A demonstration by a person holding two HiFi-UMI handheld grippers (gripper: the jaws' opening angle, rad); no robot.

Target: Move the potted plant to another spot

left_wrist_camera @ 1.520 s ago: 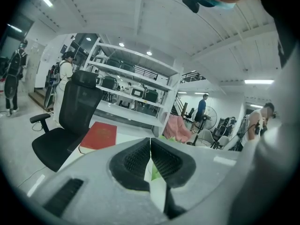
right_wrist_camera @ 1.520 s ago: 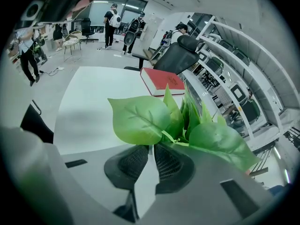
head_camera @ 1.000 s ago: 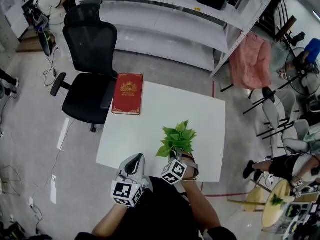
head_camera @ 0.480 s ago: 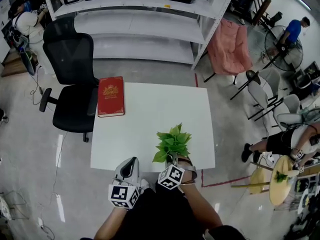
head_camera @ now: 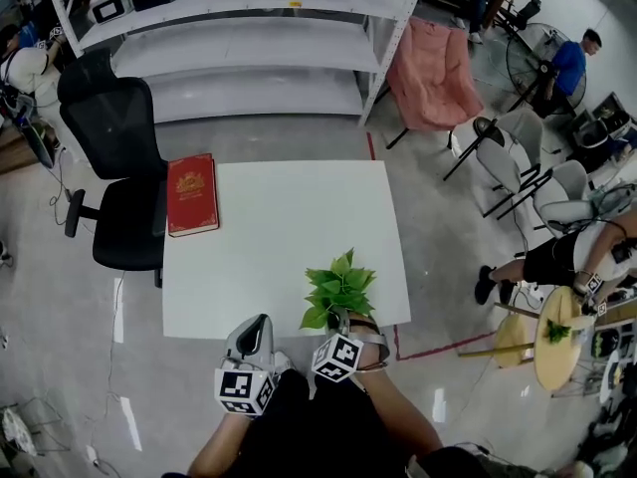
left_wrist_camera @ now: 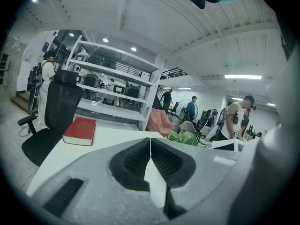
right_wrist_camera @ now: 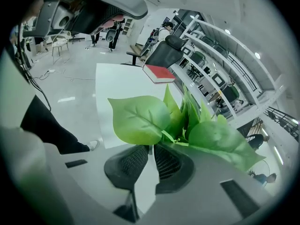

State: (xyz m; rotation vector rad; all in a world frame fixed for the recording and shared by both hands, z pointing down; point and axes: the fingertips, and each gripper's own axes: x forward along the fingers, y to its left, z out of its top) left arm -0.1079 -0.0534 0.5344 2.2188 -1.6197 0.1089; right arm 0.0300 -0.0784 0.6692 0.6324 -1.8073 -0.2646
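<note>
Potted plant (head_camera: 339,289) barely shifted; right claw (right_wrist_camera: 151,147) seemingly grips it, base hidden; left claw (left_wrist_camera: 150,140) closed.

The square white-topped table (head_camera: 289,227) is plain and unpatterned. On it lies a red hardcover book (head_camera: 192,194) with a gold emblem and gold border on its cover. The green-leafed potted plant (head_camera: 338,289) shows bright, light-veined leaves of yellowish green. The left gripper (left_wrist_camera: 150,142) and right gripper (right_wrist_camera: 151,149) are pale grey, each with black cross-ribbed pads (left_wrist_camera: 136,161) and a cube of black-and-white square markers. The high-backed mesh office chair (head_camera: 114,137) is black. The metal shelving (head_camera: 249,38) is white. A draped cloth (head_camera: 433,63) is salmon pink. The concrete floor (head_camera: 448,227) is light grey, crossed by a thin red tape line (head_camera: 438,347).
</note>
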